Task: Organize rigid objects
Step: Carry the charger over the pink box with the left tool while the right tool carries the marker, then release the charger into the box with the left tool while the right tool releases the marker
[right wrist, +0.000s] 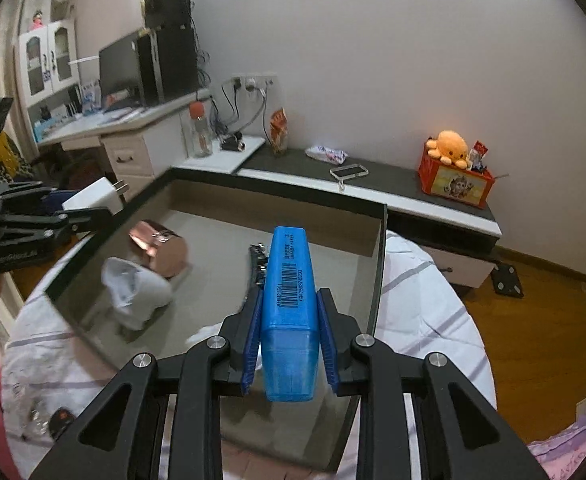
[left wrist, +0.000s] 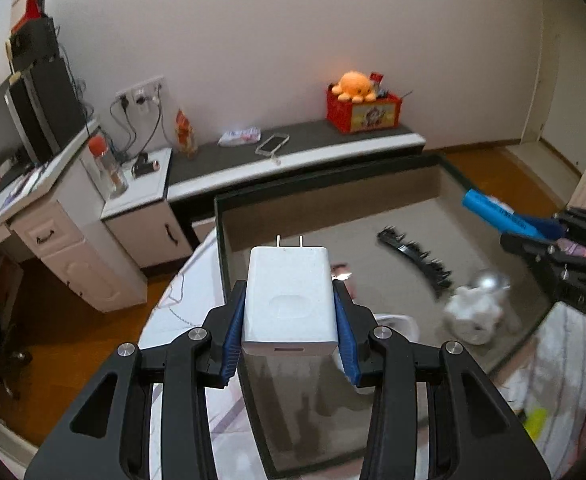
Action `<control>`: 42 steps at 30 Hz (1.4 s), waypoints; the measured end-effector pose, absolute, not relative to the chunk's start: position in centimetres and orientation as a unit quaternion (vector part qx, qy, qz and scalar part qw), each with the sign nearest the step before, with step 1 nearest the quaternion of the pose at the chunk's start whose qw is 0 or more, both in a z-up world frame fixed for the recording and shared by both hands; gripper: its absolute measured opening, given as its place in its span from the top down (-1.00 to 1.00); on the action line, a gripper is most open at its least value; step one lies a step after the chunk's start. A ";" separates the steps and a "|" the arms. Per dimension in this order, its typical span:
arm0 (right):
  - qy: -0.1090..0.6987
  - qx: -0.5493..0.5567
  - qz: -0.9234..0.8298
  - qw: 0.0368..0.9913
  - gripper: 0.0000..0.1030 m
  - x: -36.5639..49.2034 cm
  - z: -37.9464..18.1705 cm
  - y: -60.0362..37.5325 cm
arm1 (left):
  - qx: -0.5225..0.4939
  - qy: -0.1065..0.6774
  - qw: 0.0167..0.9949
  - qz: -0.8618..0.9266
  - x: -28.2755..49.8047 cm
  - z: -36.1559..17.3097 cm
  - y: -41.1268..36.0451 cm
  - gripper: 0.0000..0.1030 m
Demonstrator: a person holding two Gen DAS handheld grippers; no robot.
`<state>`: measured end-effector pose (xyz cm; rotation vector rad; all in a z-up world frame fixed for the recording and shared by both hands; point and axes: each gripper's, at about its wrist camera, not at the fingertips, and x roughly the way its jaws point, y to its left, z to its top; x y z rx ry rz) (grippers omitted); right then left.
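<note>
My left gripper is shut on a white wall charger, prongs pointing away, held above the near left part of a grey open box. My right gripper is shut on a blue highlighter marker, held above the same box. Each gripper shows in the other's view: the right one with the marker, the left one with the charger. In the box lie a black hair clip, a white crumpled object and a shiny copper cup.
The box sits on a bed with a white striped sheet. Behind it runs a low dark-topped bench with a phone, a packet and a red crate with an orange plush. A white desk with a monitor stands at left.
</note>
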<state>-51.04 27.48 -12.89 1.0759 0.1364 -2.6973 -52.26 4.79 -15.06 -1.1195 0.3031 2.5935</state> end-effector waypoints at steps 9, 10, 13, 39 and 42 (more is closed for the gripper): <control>0.061 0.401 -0.908 0.105 0.47 -54.0 -14.9 27.8 | -0.392 0.118 0.133 0.903 -53.2 -17.0 4.7 0.19; 0.060 0.401 -0.908 0.104 0.47 -54.1 -15.1 27.8 | -0.389 0.122 0.129 0.904 -53.1 -17.2 4.8 0.19; 0.057 0.404 -0.907 0.101 0.47 -54.1 -15.4 27.9 | -0.394 0.123 0.136 0.901 -53.1 -17.4 5.2 0.18; 0.021 0.329 -0.939 0.098 -0.53 -44.3 -9.8 28.0 | -0.297 0.100 0.128 0.941 -41.8 -10.3 4.5 -0.99; 0.016 0.320 -0.942 0.101 -0.53 -42.2 -9.2 28.1 | -0.289 0.097 0.131 0.943 -39.6 -9.8 4.6 -0.99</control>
